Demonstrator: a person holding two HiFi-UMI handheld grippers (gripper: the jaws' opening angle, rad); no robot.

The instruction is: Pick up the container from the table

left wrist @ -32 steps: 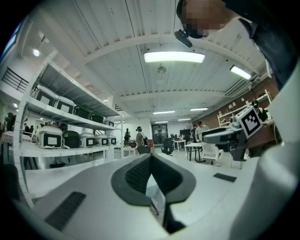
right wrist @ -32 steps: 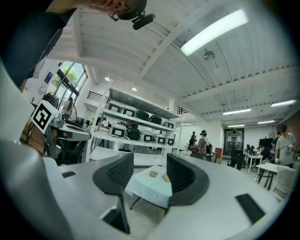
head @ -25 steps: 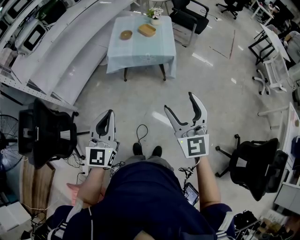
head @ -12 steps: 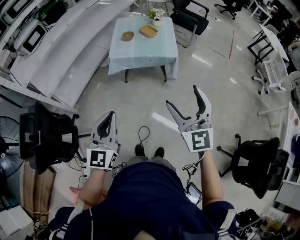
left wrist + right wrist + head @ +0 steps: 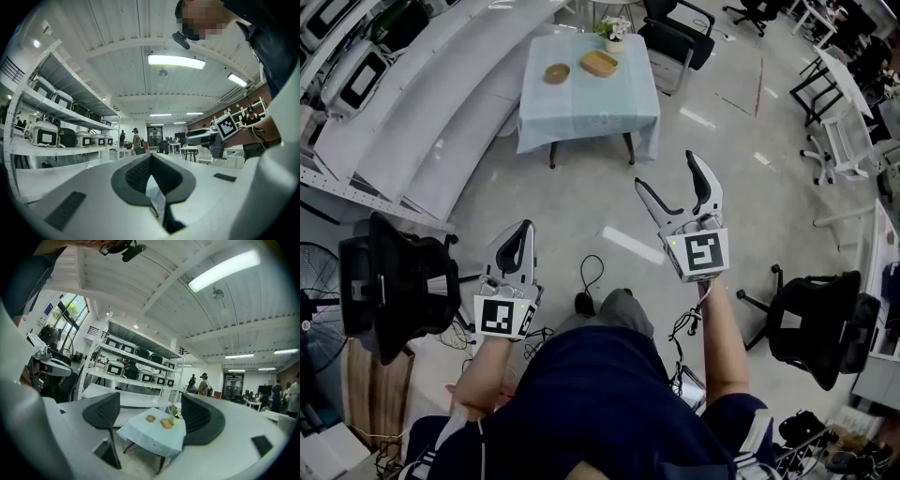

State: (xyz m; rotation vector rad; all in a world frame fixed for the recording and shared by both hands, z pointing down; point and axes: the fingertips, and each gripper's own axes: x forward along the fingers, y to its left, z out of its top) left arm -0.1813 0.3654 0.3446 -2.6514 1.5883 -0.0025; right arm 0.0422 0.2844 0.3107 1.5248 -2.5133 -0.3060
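Down at the lower left of the head view, my left gripper (image 5: pixel 522 234) sits much where it was a second ago, its jaws pressed together on nothing. Over to the right, my right gripper (image 5: pixel 667 171) has climbed up the frame toward the table (image 5: pixel 581 117), and its jaws have just been opening to a wide spread with nothing between them. I see one shoe (image 5: pixel 584 303) below my body now where two showed before. Counting across: two grippers, one blue-clothed table, and three things on it, all well ahead of both grippers. These are one round brown dish (image 5: pixel 556 72), one rectangular wooden container (image 5: pixel 599 63) just beside it, and one small potted plant (image 5: pixel 614 31) at the far edge. Two black office chairs flank me, the left chair (image 5: pixel 394 281) and the right chair (image 5: pixel 811 323).
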